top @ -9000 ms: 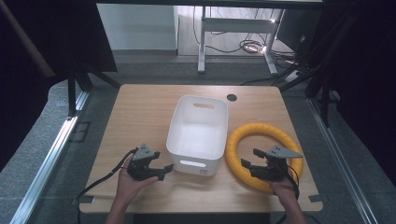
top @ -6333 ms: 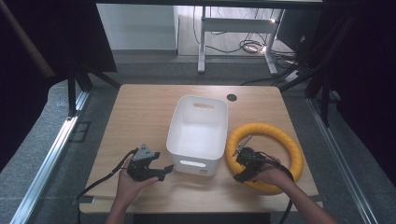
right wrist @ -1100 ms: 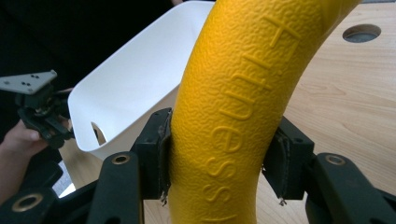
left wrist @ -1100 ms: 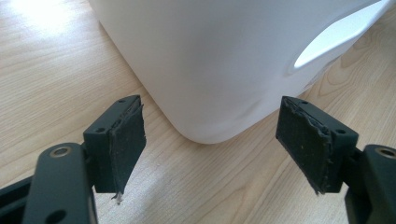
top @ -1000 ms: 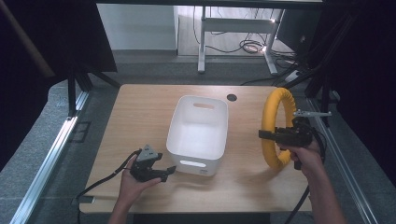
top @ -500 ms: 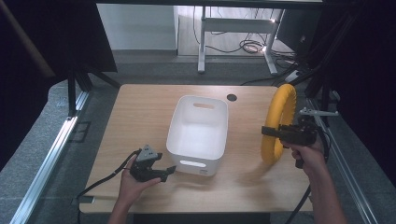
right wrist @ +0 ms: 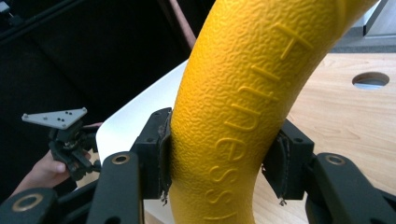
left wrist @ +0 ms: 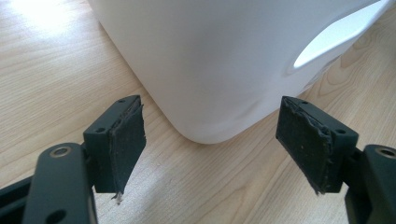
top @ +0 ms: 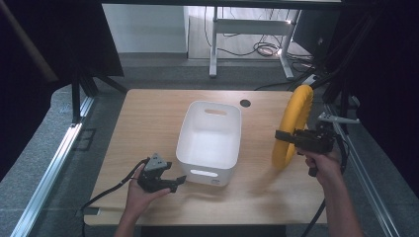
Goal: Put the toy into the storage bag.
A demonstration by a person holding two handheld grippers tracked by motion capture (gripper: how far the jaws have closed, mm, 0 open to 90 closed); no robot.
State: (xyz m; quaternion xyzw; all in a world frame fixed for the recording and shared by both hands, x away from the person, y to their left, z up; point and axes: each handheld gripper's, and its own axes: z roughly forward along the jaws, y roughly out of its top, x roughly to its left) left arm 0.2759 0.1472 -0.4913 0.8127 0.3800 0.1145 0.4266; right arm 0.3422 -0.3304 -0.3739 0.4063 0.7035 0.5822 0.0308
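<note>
Right hand-held gripper [top: 289, 137] clamps the yellow ring [top: 292, 124], upright above the counter [top: 148, 118], right of the white bin [top: 210, 140]. Left hand-held gripper [top: 170, 181], jaws apart, rests near-left of the bin.

The person's left hand [top: 140, 191] rests low near the table's front edge, its left gripper [top: 174, 182] with jaws spread wide. The right hand [top: 321, 162] is raised, its right gripper [top: 279, 135] clamped on a yellow ring [top: 292, 123].
</note>
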